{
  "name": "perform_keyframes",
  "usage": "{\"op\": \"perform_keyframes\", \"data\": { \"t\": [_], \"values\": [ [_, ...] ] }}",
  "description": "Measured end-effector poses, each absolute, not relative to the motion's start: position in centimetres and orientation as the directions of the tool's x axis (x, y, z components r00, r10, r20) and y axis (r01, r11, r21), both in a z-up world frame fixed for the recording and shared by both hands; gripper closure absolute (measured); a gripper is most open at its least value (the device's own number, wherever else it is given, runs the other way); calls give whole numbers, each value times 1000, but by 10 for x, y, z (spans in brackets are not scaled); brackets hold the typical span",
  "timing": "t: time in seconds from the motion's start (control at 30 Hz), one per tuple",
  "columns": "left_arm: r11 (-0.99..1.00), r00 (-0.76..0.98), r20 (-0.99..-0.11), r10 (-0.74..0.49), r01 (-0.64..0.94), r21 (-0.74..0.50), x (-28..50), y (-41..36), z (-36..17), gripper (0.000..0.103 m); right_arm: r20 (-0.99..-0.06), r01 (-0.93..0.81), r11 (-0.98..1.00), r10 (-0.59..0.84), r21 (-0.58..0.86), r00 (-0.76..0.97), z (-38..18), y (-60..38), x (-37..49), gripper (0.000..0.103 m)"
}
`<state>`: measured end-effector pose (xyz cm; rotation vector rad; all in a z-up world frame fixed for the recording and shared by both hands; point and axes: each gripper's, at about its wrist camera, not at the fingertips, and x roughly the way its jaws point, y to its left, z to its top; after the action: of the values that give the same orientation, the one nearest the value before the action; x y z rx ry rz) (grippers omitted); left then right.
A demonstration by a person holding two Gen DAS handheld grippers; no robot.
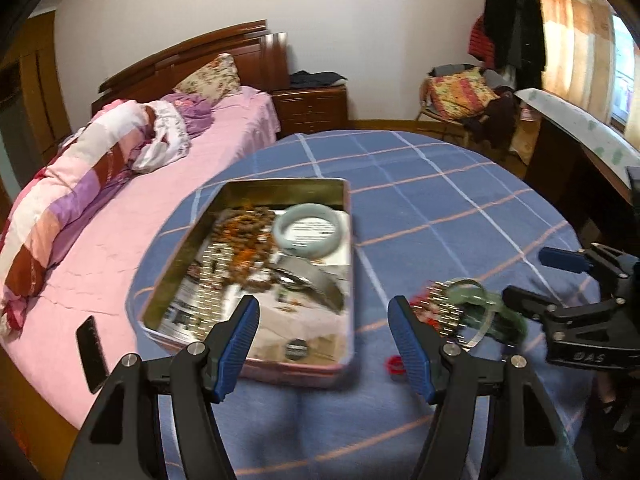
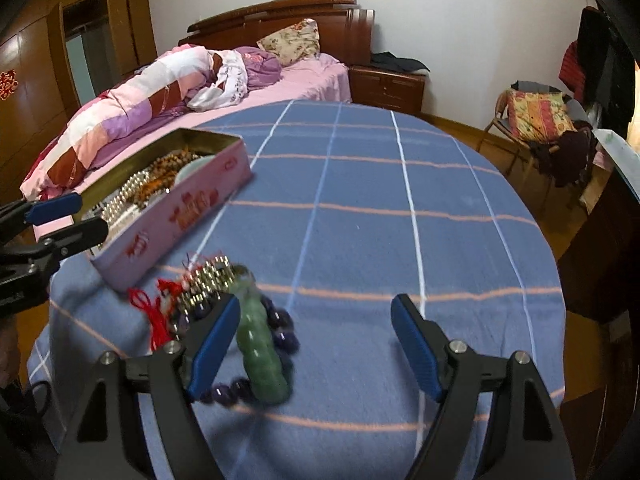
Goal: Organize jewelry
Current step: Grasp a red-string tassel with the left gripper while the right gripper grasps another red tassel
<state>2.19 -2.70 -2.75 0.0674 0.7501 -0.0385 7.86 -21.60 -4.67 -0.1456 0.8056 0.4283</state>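
Your right gripper [image 2: 314, 344] is spread wide and holds nothing. The green jade bangle [image 2: 262, 350] lies on the blue checked counter cloth [image 2: 360, 220], just inside the left finger; its long axis runs nearly along the fingers, so the gap stands mostly to the right of it. A dark purple bead bracelet [image 2: 280, 328], a silver bead string [image 2: 208, 280] and a red cord [image 2: 150, 312] are heaped touching it.

Your left gripper [image 1: 324, 344] is also spread and empty, hovering at the near edge of the open pink tin box [image 1: 348, 280]. The right gripper is the nearer to the loose heap.

The left view shows the box contents: a pale jade bangle [image 1: 308, 230], brown beads [image 1: 244, 232] and more silver beads. The right view shows only the box's side wall and part of these. Blur prevents finer identification.
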Motion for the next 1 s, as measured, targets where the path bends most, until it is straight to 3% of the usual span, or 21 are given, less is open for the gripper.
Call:
{"op": "perform_keyframes", "data": {
  "t": [0.47, 0.53, 0.57, 0.9, 0.97, 1.0],
  "values": [
    [987, 710, -704, -39, 138, 84, 6, -68, -47, 37, -714, -418, 908, 308, 23, 629, -52, -229, 68, 21],
    [985, 697, -715, -49, 153, 82, 6, -73, -49, 53, -714, -427, 904, 311, 18, 628, -53, -225, 66, 21],
    [985, 693, -719, -53, 157, 78, 6, -74, -50, 55, -714, -430, 903, 312, 17, 627, -54, -224, 66, 21],
    [981, 633, -769, -92, 188, 38, 18, -81, -70, 56, -707, -424, 905, 313, 19, 635, -53, -225, 64, 21],
    [981, 615, -781, -111, 195, 14, 20, -79, -74, 88, -706, -426, 905, 313, 19, 635, -52, -225, 64, 21],
    [980, 606, -786, -119, 198, 4, 21, -77, -75, 98, -706, -426, 905, 313, 18, 635, -52, -225, 64, 21]
  ]
}}
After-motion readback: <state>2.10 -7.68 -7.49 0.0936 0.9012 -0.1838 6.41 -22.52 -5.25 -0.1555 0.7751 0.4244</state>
